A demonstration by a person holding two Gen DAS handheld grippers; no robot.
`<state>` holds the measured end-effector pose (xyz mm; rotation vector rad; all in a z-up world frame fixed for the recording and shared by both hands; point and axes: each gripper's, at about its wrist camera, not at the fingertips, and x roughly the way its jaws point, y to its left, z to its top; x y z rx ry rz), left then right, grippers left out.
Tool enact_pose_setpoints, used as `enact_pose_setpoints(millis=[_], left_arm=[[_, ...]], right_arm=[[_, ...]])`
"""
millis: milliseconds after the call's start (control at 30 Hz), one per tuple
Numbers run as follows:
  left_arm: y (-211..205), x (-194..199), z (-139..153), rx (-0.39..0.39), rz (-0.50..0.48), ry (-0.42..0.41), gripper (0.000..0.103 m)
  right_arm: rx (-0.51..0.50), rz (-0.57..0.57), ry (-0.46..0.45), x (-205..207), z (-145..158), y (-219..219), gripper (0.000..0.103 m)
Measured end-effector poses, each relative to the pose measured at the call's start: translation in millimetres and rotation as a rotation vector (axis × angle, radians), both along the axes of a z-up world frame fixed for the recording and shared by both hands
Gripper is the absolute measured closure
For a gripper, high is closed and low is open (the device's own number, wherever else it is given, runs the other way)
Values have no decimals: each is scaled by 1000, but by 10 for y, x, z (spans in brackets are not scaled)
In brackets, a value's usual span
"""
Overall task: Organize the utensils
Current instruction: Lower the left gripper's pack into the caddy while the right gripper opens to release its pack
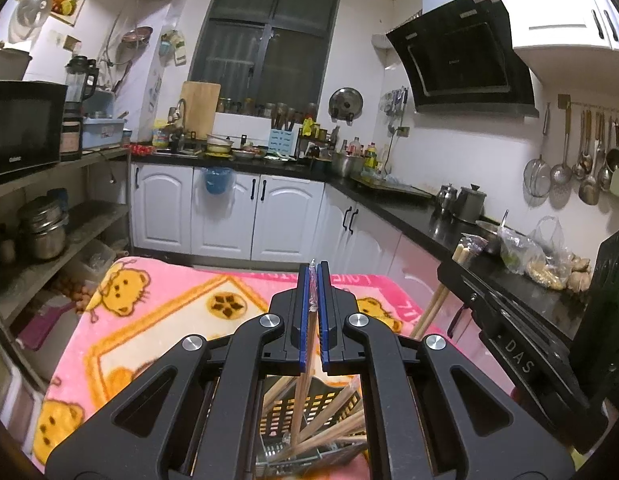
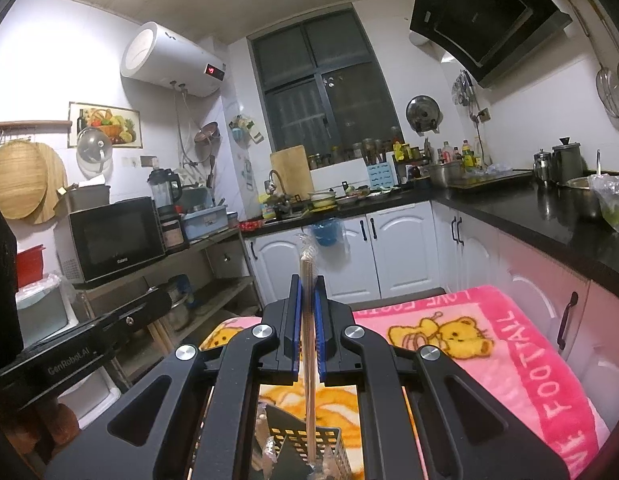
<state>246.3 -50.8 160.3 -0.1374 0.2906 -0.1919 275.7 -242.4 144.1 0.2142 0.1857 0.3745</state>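
Note:
My left gripper [image 1: 315, 278] is shut on a thin pair of wooden chopsticks [image 1: 308, 344] in a clear wrapper, which slants down into a black perforated utensil basket [image 1: 287, 410] that holds several more chopsticks. My right gripper [image 2: 308, 286] is shut on another wrapped pair of chopsticks [image 2: 307, 254]. That pair stands nearly upright, its top above the blue pads and its lower end inside the same basket [image 2: 299, 442]. Each gripper shows at the edge of the other's view: the right one [image 1: 505, 320] and the left one [image 2: 89, 344].
A pink blanket with yellow bears [image 1: 157, 320] covers the table under the basket. Black counters [image 1: 449, 232] with white cabinets run along the far wall and the right side. A shelf with a microwave [image 2: 113, 238] and steel pots [image 1: 45, 228] stands at the left.

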Motion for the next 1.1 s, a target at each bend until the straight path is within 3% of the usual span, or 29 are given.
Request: enact_pose_setpoints(millis=[433,1100], left_arm=[[-112,124,-226,14,-11,43,101],[-125,175,-492,14,-34,119,101]], right_arm=[[-9,9,83,244,-353,3,97],[27,53,235,243,-691,-76,96]])
